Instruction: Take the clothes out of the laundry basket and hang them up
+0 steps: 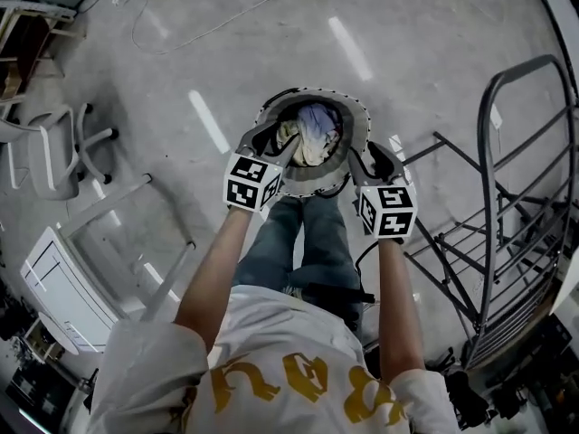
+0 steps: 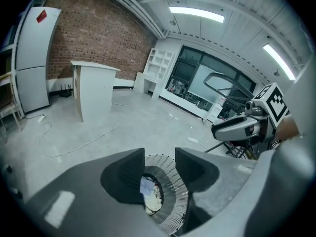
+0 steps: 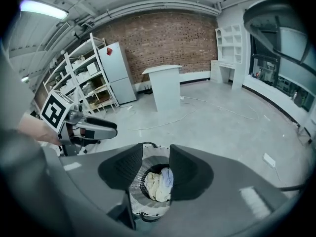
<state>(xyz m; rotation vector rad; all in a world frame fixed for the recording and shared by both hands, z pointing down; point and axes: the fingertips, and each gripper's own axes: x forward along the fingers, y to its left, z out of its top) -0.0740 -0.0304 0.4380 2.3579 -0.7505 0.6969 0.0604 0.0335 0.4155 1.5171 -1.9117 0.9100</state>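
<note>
Both arms reach out and down. The left gripper point(image 1: 276, 147) hangs over the laundry basket point(image 1: 312, 186) rim, jaws apart and empty. The clothes point(image 1: 312, 129) lie inside the basket. The right gripper point(image 1: 360, 159) (equally spread, holding nothing) hovers opposite. Bare floor point(image 1: 271, 43) surrounds the basket, and a drying rack point(image 1: 507, 197) stands to the right.

A grey polished concrete floor point(image 1: 181, 80) carries a round white mesh laundry basket point(image 1: 312, 184) at the centre. A dark metal rack point(image 1: 485, 170) stands on the floor to its right, and a white office chair point(image 1: 50, 147) well apart to its left. A thin white cable point(image 1: 137, 36) trails loosely across the floor beyond the basket, and a white counter point(image 2: 94, 90) stands farther off.
</note>
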